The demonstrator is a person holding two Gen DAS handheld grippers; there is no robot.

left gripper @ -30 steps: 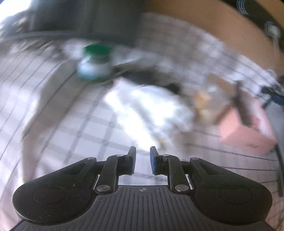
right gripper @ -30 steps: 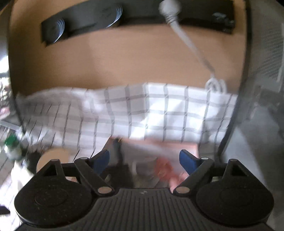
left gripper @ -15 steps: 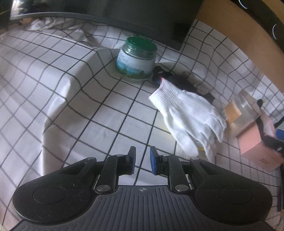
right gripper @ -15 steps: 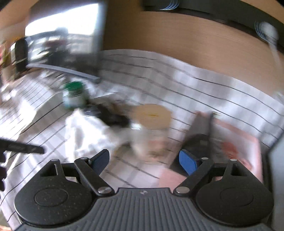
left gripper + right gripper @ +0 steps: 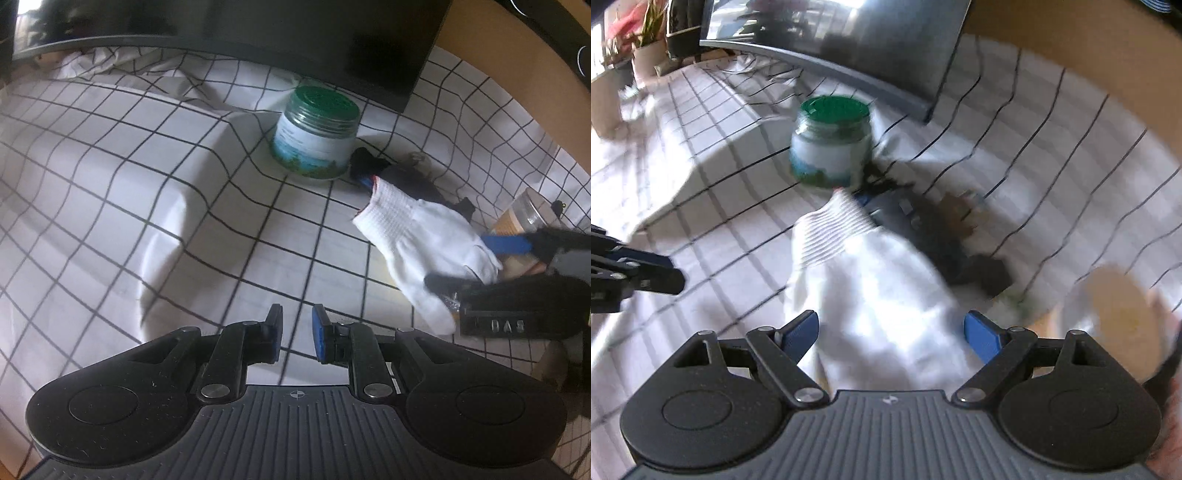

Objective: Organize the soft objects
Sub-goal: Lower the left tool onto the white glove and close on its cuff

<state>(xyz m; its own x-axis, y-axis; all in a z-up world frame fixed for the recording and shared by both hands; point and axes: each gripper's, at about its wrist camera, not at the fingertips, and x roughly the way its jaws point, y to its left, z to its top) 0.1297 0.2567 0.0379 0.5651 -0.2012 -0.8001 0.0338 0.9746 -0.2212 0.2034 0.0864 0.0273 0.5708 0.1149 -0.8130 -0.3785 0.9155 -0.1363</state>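
Observation:
A white knitted glove lies on the checked tablecloth, partly over a dark soft item. My right gripper hovers open just above the glove, its blue pads wide apart on either side of the fingers' end and not pressing it. From the left wrist view the right gripper comes in from the right edge. My left gripper hangs over bare cloth to the left of the glove, jaws drawn almost together, nothing in the narrow slit. It shows at the left edge.
A green-lidded jar stands just behind the glove's cuff. A clear jar with a tan lid sits to the right. A dark monitor spans the back. Potted plants stand far left. The cloth has raised folds on the left.
The right gripper swung leftward and down from the wall and pink box to above the white glove, and now enters the left view. The left view shifted slightly; its jaws are unchanged.

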